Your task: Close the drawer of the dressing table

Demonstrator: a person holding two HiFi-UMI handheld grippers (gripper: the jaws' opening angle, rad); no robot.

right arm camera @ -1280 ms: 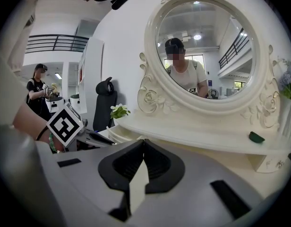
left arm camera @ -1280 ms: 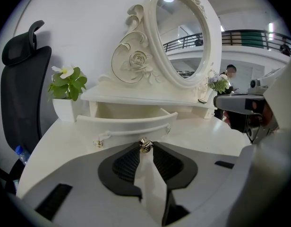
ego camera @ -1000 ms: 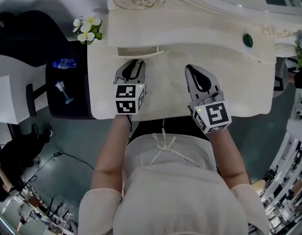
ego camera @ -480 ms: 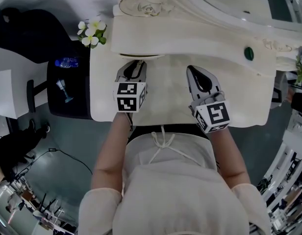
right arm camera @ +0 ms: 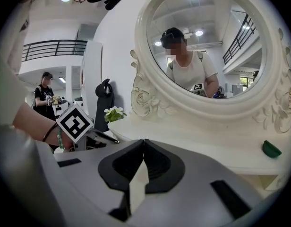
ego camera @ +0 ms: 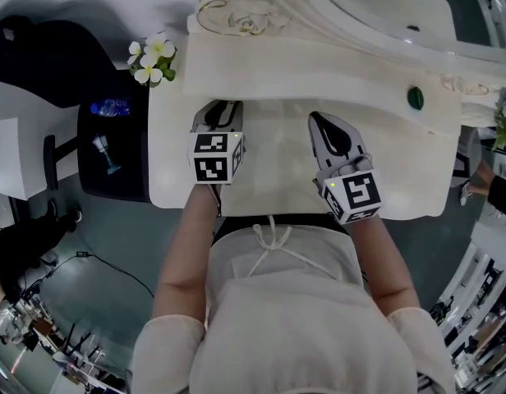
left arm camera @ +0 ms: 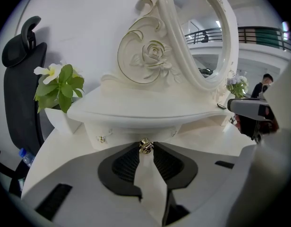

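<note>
The white dressing table (ego camera: 278,158) has a raised tier (ego camera: 319,68) with a small drawer beneath it on the left. In the left gripper view the drawer front (left arm camera: 119,132) sits tucked under that tier. Its brass knob (left arm camera: 145,147) is pinched between the tips of my left gripper (left arm camera: 145,144). From the head view that left gripper (ego camera: 218,105) reaches right up to the tier's edge. My right gripper (ego camera: 319,119) hovers over the tabletop to the right, shut with nothing in it. In its own view the right gripper (right arm camera: 143,142) has its tips touching.
An oval mirror (right arm camera: 204,46) in a carved frame rises behind the tier. A green object (ego camera: 415,98) lies on the tier at right. White flowers (ego camera: 151,56) stand at the table's left corner. A black chair (ego camera: 56,60) and a dark stand with a bottle (ego camera: 112,142) are left of the table.
The drawer, which stuck out from under the tier a second ago, has slid in with my left gripper moving forward on its knob. The right gripper drifted slightly forward.
</note>
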